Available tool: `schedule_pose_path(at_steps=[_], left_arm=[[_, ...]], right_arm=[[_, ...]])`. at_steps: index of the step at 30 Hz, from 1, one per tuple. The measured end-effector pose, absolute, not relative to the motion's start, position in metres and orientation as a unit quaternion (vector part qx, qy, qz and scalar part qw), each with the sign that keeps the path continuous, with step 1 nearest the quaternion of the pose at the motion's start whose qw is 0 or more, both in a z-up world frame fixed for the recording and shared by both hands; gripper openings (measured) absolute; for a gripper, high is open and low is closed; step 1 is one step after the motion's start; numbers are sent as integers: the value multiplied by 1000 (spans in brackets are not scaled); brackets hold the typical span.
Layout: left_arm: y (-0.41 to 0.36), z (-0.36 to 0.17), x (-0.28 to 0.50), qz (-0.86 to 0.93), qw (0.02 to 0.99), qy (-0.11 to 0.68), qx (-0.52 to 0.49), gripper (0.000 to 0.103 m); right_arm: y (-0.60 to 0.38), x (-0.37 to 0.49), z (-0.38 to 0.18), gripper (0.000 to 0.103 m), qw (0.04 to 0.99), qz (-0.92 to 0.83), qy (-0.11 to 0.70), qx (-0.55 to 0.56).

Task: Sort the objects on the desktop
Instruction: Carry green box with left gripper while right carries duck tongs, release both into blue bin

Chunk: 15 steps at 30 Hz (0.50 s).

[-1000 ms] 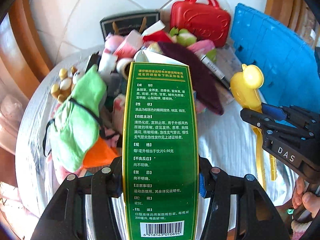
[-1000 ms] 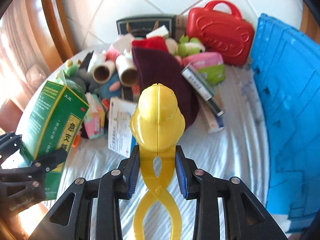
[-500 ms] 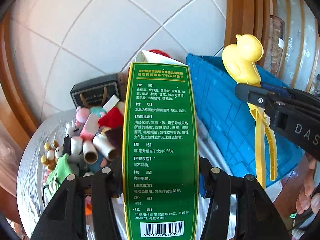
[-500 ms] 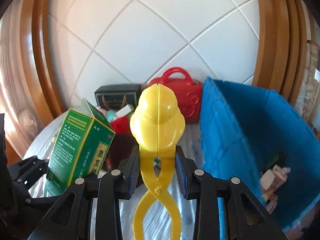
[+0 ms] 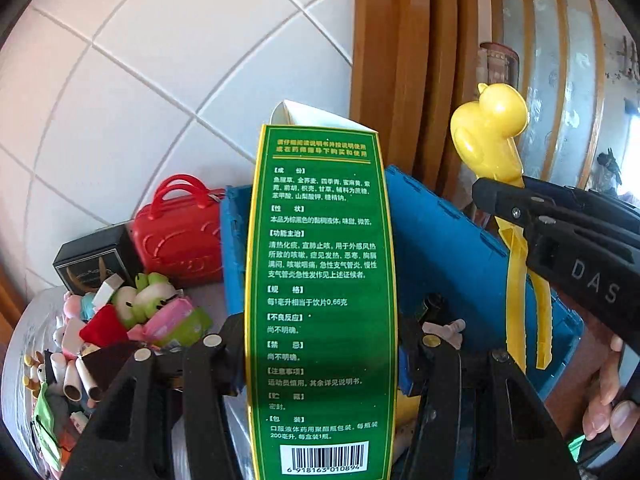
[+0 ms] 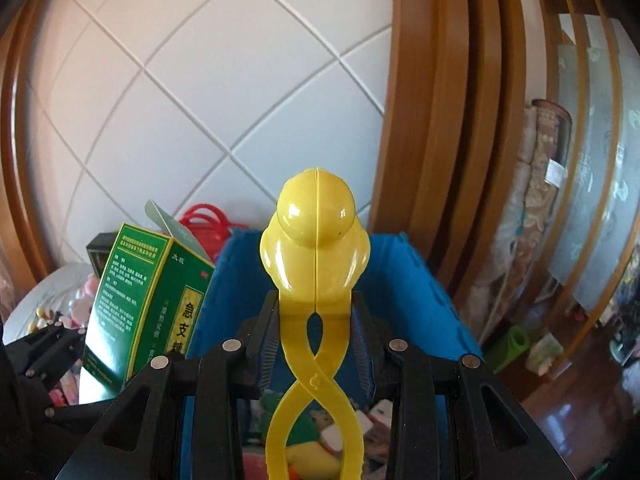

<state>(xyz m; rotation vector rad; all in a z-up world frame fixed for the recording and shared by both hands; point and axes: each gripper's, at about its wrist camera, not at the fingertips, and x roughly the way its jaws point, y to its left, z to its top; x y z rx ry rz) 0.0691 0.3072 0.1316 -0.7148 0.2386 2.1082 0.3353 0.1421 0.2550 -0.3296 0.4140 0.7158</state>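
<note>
My left gripper [image 5: 320, 344] has its two fingers clamped on the sides of one green medicine box [image 5: 322, 300], which stands upright between them with its white top flap open. My right gripper [image 6: 316, 344] has its two fingers pressed on the crossed neck of one yellow duck-shaped clamp [image 6: 316, 252], duck head up, its two long handles running back toward me. Taking the blue crate [image 6: 416, 292] as the landmark: both things I hold are up in the air at the crate's near side, the box toward its left wall, the duck in front of its open middle. Inside the crate I make out a few small items, too jumbled to count. Left of the crate, touching or nearly touching its wall, stands one red toy suitcase [image 5: 180, 236]; left of that is one black box [image 5: 94, 266]. In front of those two, still left of the crate, a heap of small toys and packets [image 5: 120, 332] lies on the round table [image 5: 28, 332], among them two cardboard tubes [image 5: 82, 380]. In the left view my right hand [image 5: 608, 400] shows below the right gripper, to the right of the crate.
</note>
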Motion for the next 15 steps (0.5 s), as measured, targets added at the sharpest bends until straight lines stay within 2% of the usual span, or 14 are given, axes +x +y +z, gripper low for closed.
schedule_pose_path(at_steps=[9,15], left_arm=[[384,88,109,813,426,179,-354,52],[395,78,119,807,416,199,-370,53]], right_arm=[[92,401,162,33,873,329,308,-186],[72,417,142,34,861,324,343,-190]])
